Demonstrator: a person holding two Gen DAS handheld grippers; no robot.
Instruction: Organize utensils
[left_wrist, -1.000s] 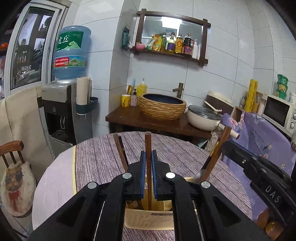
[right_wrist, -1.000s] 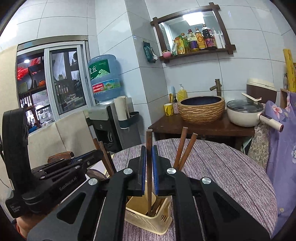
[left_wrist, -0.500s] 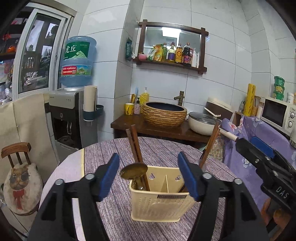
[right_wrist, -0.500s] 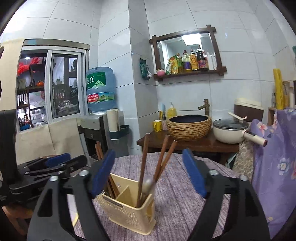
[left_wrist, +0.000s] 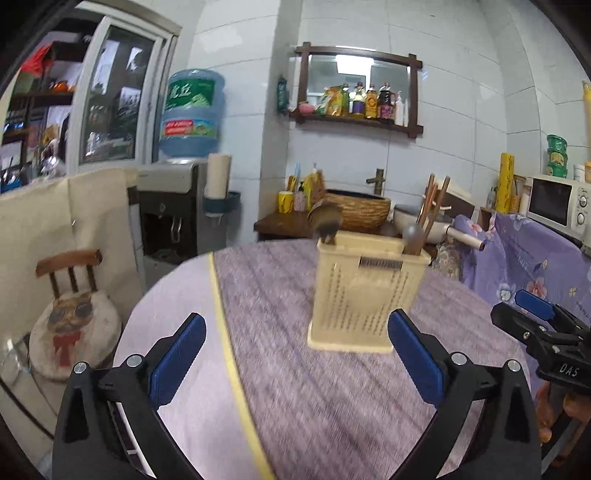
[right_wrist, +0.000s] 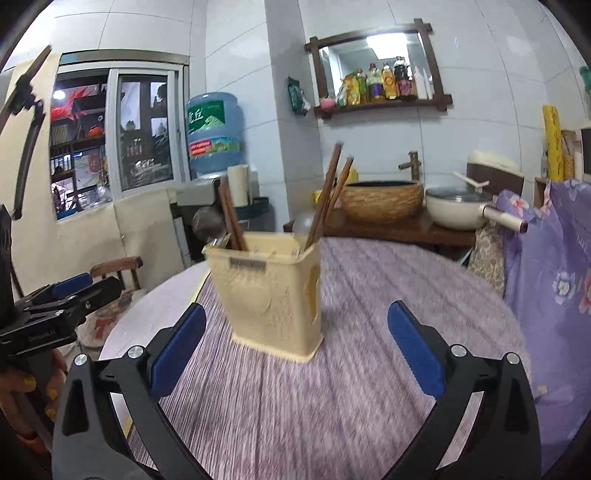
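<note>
standing in one holder (right_wrist: 273, 295): four chopsticks (right_wrist: 328, 199), two spoons (left_wrist: 325, 221).

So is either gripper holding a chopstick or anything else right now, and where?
Nothing is held. The left gripper and right gripper are both open and empty, short of the utensil basket, where the chopsticks stand.

— What stood behind the round tabletop (left_wrist: 332, 406)?

— A water dispenser (left_wrist: 173, 206) with a blue bottle (left_wrist: 190, 114) on top, beside a white tiled wall. Right of it, a dark wooden counter (right_wrist: 424, 230) carried a woven basin (right_wrist: 382, 201) and a cream lidded pan (right_wrist: 456, 208).

— And higher up?

— A wood-framed shelf (left_wrist: 356, 123) held a row of bottles.

— Anything at the sides?

— A small chair with a cat cushion (left_wrist: 74, 325) on the left; a white microwave (left_wrist: 559, 203) above purple floral cloth (left_wrist: 535, 266) on the right.
</note>
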